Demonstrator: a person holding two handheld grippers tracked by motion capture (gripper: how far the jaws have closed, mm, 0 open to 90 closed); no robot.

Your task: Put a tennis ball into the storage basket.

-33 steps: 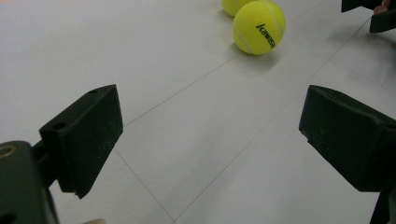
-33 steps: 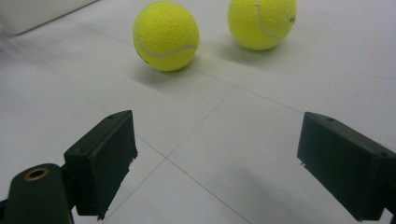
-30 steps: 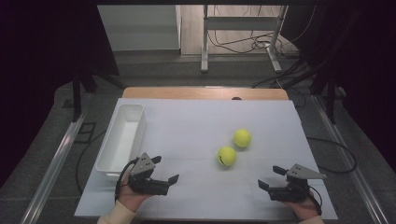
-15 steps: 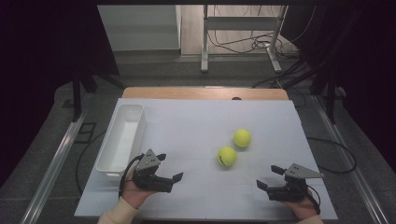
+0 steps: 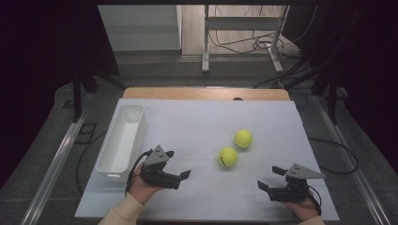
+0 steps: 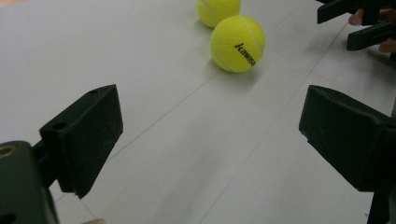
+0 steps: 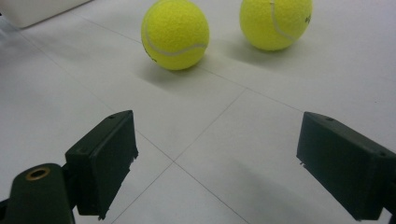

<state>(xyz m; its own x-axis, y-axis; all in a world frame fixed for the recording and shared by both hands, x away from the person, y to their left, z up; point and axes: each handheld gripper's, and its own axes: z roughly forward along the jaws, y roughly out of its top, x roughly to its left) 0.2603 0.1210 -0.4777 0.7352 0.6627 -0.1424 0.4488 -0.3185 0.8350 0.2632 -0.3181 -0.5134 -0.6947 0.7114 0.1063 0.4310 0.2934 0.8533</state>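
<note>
High view: white bin point(image 5: 123, 138) sat empty at counter point(image 5: 197, 122) left edge. Two tennis balls point(image 5: 227, 156) lay touching mid-counter, bare surface around. Left hand-held gripper point(image 5: 180, 179) and right hand-held gripper point(image 5: 270, 178) both gaped open, holding nothing, near front edge

The two tennis balls point(image 5: 228, 156) point(image 5: 243, 138) looked fuzzy like felt, lying right of the smooth white plastic bin point(image 5: 120, 140), on a matt white table point(image 5: 197, 122).

White tray point(image 5: 123, 140) at table's point(image 5: 197, 122) left edge (long side running away); cables point(image 5: 239, 44) on floor beyond.
</note>
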